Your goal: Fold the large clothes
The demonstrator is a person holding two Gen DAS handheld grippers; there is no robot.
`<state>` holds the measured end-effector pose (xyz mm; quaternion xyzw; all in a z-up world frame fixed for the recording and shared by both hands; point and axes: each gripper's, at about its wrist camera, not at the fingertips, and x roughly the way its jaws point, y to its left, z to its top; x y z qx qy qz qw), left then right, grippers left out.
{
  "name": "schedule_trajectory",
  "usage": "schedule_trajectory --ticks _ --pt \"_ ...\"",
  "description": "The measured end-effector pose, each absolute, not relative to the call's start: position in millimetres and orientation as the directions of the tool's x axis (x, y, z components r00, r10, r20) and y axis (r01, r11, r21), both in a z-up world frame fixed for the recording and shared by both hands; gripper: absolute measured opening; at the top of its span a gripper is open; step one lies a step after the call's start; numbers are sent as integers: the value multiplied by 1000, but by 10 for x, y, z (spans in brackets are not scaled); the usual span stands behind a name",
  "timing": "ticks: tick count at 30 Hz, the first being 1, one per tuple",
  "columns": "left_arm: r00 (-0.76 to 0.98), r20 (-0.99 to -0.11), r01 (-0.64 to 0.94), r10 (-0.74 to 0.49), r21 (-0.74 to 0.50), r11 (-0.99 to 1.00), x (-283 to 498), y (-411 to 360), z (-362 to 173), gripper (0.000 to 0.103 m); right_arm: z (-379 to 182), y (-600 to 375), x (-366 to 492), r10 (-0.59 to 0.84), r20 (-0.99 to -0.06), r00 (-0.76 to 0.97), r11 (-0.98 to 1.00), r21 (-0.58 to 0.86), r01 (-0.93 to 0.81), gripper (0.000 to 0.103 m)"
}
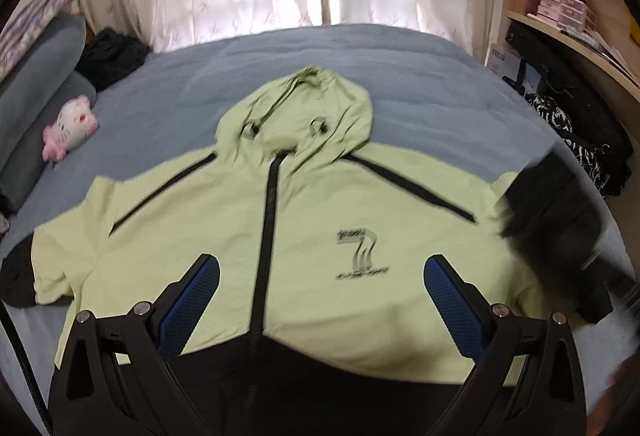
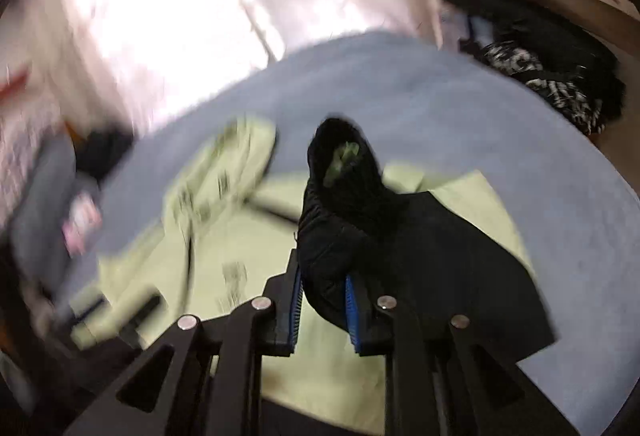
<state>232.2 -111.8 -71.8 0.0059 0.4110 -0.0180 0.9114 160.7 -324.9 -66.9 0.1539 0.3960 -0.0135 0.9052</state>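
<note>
Left wrist view: jacket [image 1: 304, 220] lies face-up and spread on the bed [image 1: 420, 76], body unfolded; left gripper [image 1: 322, 290] released above it. Right gripper [image 2: 322, 310] clenched on the black cuff [image 2: 340, 228], apparently starting the first sleeve fold.

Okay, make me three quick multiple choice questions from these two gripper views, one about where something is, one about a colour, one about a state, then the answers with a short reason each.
1. Where is the pink plush toy?
A. On the jacket's hood
B. On the bed beside the grey pillows
C. On the shelf

2. What colour is the jacket body?
A. Light green
B. Red
C. White

3. What is the right gripper doing?
A. Standing wide open over the bed
B. Shut on the black sleeve cuff
C. Holding the plush toy

Answers: B, the toy lies at the grey pillows on the bed; A, light green with black trim; B, the black sleeve cuff sits pinched between its blue pads.
</note>
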Motion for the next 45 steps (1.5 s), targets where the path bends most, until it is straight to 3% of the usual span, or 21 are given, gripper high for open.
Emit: schedule_trajectory --ticks 3,9,14,20,26,31,34,36,38,41,45 --pt "620 -784 29 -42 -31 999 2328 -958 -870 101 -1178 -3043 1737 112 -831 545 977 193 93 29" --pt "584 -802 71 -127 -106 992 2260 -912 -994 101 -1355 -2826 1465 144 -850 507 987 157 -18 73" --pt "543 -809 122 -226 -190 974 2214 -995 -1039 101 -1190 -2904 1279 166 -839 518 980 199 8 73" --pt "441 -812 180 -383 -338 924 2197 -1149 -1161 101 -1154 -3067 1043 136 -815 563 952 265 153 73" --pt "286 -811 187 -510 -475 860 2260 -1497 -1508 100 -1242 -3102 867 48 -829 558 952 208 227 73" --pt "204 -782 160 -588 -566 808 2362 -1773 -1753 78 -1356 -3145 816 13 -844 535 955 169 243 72" --pt "203 -768 133 -607 -593 794 2448 -1903 -1836 71 -1488 -3188 792 24 -849 527 956 173 236 65" --pt "205 -763 129 -613 -599 790 2513 -1995 -1867 56 -1561 -3208 765 38 -849 528 953 189 236 65" --pt "194 -781 129 -594 -580 804 2589 -2081 -1920 31 -1620 -3212 726 31 -846 532 952 186 242 65" --pt "194 -811 135 -552 -536 834 2666 -2227 -1968 19 -1664 -3193 691 9 -847 532 953 168 252 65" --pt "258 -823 174 -505 -475 863 2736 -2253 -1748 11 -1666 -3199 677 7 -842 539 954 168 250 65"
